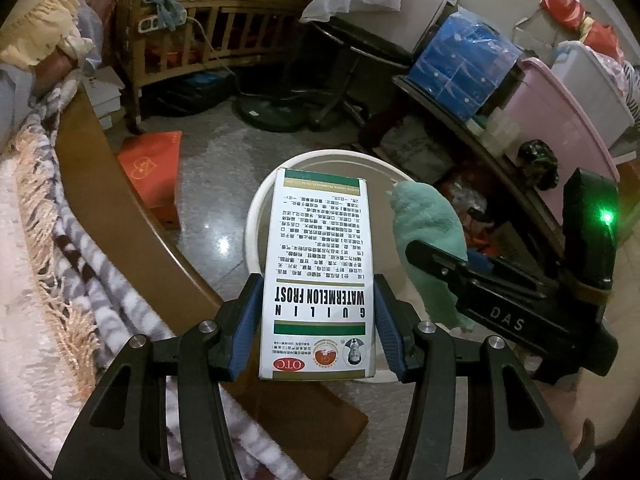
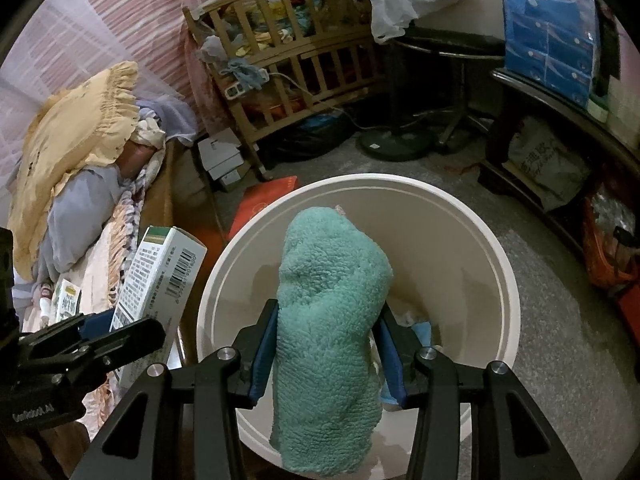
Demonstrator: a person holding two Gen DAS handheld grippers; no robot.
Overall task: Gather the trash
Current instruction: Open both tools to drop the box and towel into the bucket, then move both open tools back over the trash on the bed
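Left gripper (image 1: pixel 316 316): black two-finger tool with blue pads, part closed, clamped on the long sides of a white cardboard medicine box (image 1: pixel 318 276); also seen from the side at the left edge of the right wrist view (image 2: pixel 100 336).
White cardboard medicine box: tall, flat, green bands and black print reading "GUILIN WATERMELON FROST", upside down to the left camera; held above the near rim of the bin, tilted away from the camera; barcode side visible from the right wrist (image 2: pixel 160 276).
Right gripper (image 2: pixel 326 352): same black build with blue pads, part closed, pressed into both sides of a teal fleecy cloth (image 2: pixel 332 320); in the left wrist view, reaching in from the right (image 1: pixel 452 264), green light lit on its body.
Teal fleecy cloth: soft, bunched, standing up between the pads and drooping below them, held over the open mouth of the bin; in the left wrist view (image 1: pixel 428 224) just right of the box.
Round cream plastic bin (image 2: pixel 508 280): open top, on the speckled grey floor (image 1: pixel 224 168), directly under both held items; pale scraps and something blue at the bottom, too hidden to identify; rim visible behind the box (image 1: pixel 256 208).
Surroundings: wooden slatted crib (image 2: pixel 304 80) at the back, bed with striped fringed blanket (image 1: pixel 68 240) on the left, yellow frilled pillow (image 2: pixel 76 136), blue wrapped packs (image 1: pixel 460 64) on a dark shelf on the right.
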